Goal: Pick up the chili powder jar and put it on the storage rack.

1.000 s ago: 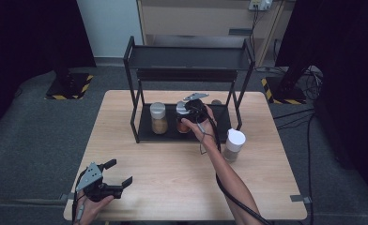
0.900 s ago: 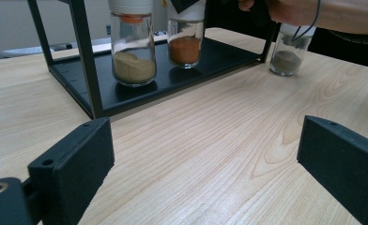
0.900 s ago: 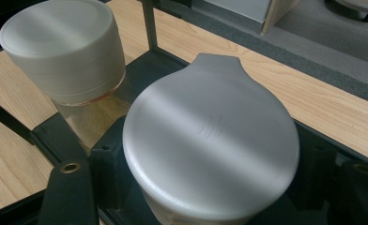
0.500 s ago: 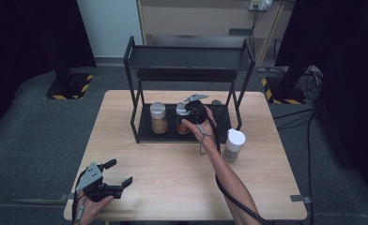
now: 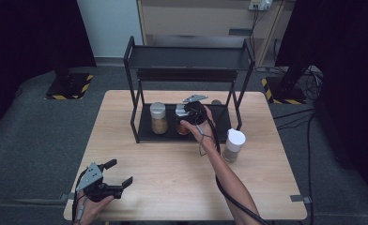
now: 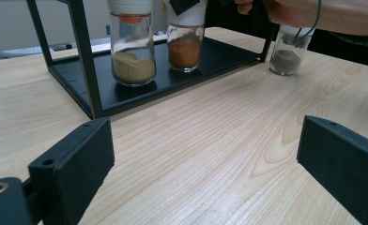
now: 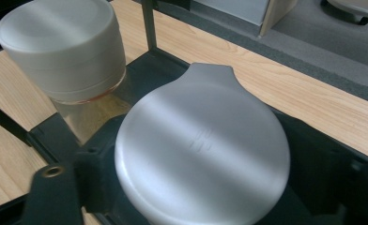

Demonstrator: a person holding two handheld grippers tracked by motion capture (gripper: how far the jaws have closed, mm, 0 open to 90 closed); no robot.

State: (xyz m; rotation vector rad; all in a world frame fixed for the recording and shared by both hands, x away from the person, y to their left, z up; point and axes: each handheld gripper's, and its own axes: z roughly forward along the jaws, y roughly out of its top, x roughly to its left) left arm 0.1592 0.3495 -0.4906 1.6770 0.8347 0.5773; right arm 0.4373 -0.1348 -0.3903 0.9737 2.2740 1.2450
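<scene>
Landmark is the black rack (image 5: 187, 84) at the far middle of the table (image 5: 172, 178); working near to far. Nearest the person, well short of the rack and off toward its left front corner, the left gripper (image 5: 108, 180) hovers low over bare wood with its jaws wide apart and nothing between them; in the left gripper view both jaws frame open table, pointing toward the rack's front edge. Next out, just off the rack's right front post, a white-lidded jar of grey-brown powder (image 5: 233, 146) stands upright on the table, outside the rack. Then the rack's bottom shelf: a jar of tan powder (image 5: 158, 118) stands at its left part, and beside it, to the right, the orange spice jar (image 6: 185, 44) stands upright with its base on the shelf. The right gripper (image 5: 187, 112) is at that jar's white lid (image 7: 201, 150), coming from above and the front; in the right gripper view the lid sits between the two black jaws, which look closed against its sides, so I read it as clamped on the lid. Key relation: the jar's long axis is vertical and the top shelf sits straight over it, so there's little room to lift; any move has to go out the rack's front, toward the person. Right hand (image 5: 198, 126) is the one on it, left is well apart and idle.
</scene>
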